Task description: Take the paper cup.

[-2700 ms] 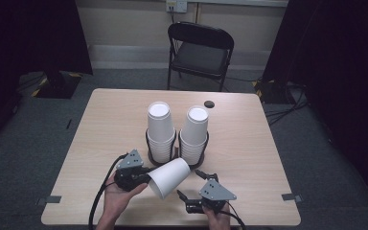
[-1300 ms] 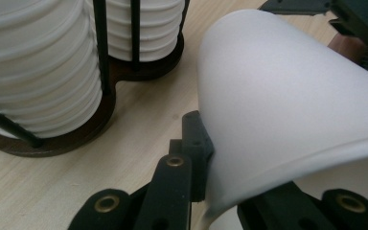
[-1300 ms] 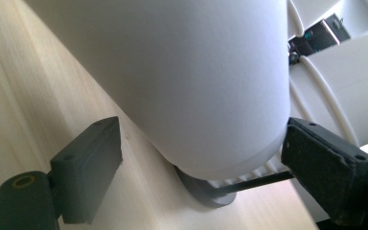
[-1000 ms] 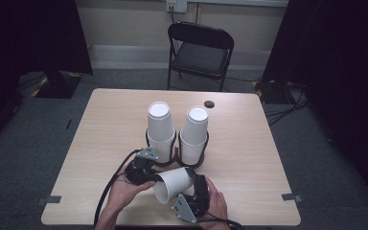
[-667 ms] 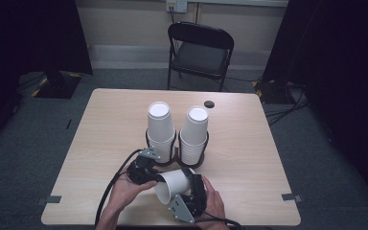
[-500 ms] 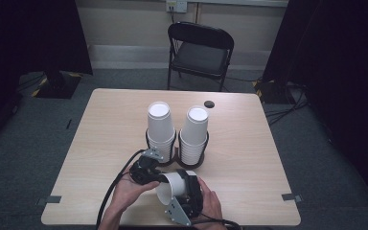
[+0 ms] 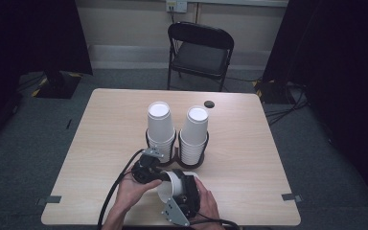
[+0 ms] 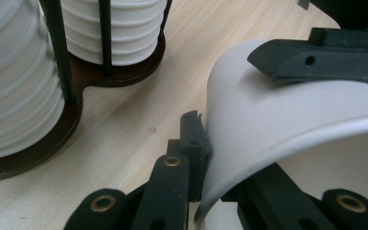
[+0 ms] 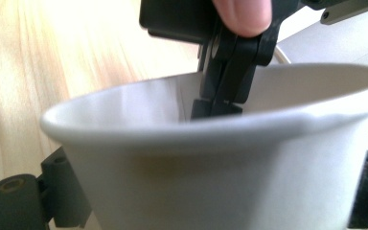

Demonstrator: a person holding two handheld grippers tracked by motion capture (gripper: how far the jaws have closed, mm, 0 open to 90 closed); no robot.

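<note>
a single white paper cup (image 7: 172,184) is held just above the near edge of the wooden table (image 7: 100,124), lying on its side between two hand-held grippers. the left gripper (image 8: 199,143) pinches the cup's rim wall, one jaw inside and one outside. the right gripper (image 7: 184,199) straddles the cup's body, its jaws at either side, grasping it. just behind stand two stacks of cups (image 7: 161,125) in a dark holder (image 7: 191,164).
</note>
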